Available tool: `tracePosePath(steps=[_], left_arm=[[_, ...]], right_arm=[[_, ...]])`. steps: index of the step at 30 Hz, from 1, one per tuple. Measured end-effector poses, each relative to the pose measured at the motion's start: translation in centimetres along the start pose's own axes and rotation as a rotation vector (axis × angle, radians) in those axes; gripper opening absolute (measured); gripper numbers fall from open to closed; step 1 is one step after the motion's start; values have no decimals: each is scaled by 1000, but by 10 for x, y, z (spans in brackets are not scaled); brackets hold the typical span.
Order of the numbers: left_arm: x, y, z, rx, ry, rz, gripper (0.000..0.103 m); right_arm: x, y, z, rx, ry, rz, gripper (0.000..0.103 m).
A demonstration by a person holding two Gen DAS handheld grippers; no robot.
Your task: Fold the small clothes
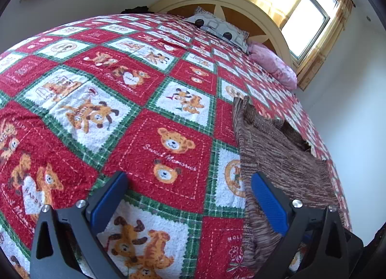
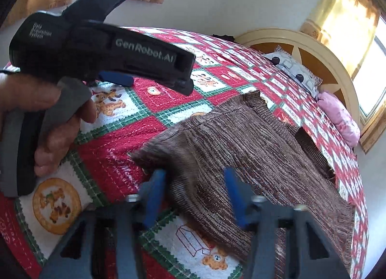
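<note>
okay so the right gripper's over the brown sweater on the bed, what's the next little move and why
Probably close the right gripper onto the brown sweater: its blue fingers straddle a raised fold, apparently not yet pinching. The left gripper hangs open over the quilt.

Coarse brown ribbed knit sweater (image 2: pixel 253 148), fuzzy terry-like quilted bedspread (image 1: pixel 149 115), matt black plastic left gripper (image 1: pixel 189 182) with ridged blue fingers (image 1: pixel 267 204), glossy cream headboard (image 1: pixel 265 11)

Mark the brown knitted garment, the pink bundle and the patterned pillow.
brown knitted garment (image 2: pixel 253 139), right wrist view, middle of its body
pink bundle (image 1: pixel 275 64), left wrist view, its centre
patterned pillow (image 1: pixel 217 27), left wrist view, its front face
</note>
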State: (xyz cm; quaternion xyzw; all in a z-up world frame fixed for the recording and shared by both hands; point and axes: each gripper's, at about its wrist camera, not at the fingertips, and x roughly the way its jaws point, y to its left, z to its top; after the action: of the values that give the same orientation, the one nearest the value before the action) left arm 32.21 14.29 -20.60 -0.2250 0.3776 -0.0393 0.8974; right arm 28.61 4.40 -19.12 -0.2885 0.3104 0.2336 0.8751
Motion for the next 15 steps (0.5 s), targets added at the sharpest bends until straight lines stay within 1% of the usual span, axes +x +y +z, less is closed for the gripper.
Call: tracePosePath(steps=[3, 6, 10, 12, 15], left_arm=[[4, -7, 1, 38, 16, 33, 103], [8, -15, 2, 81, 31, 48, 103], [18, -26, 8, 152, 67, 43, 103], [23, -31, 14, 185, 78, 24, 103], [30, -38, 27, 237, 71, 3, 98]], right_arm=[[2, 1, -2, 0, -3, 12, 28], [3, -1, -3, 18, -5, 21, 27], [4, -5, -4, 44, -13, 40, 27], [5, -6, -4, 50, -16, 44, 27], [6, -8, -5, 61, -19, 54, 27]])
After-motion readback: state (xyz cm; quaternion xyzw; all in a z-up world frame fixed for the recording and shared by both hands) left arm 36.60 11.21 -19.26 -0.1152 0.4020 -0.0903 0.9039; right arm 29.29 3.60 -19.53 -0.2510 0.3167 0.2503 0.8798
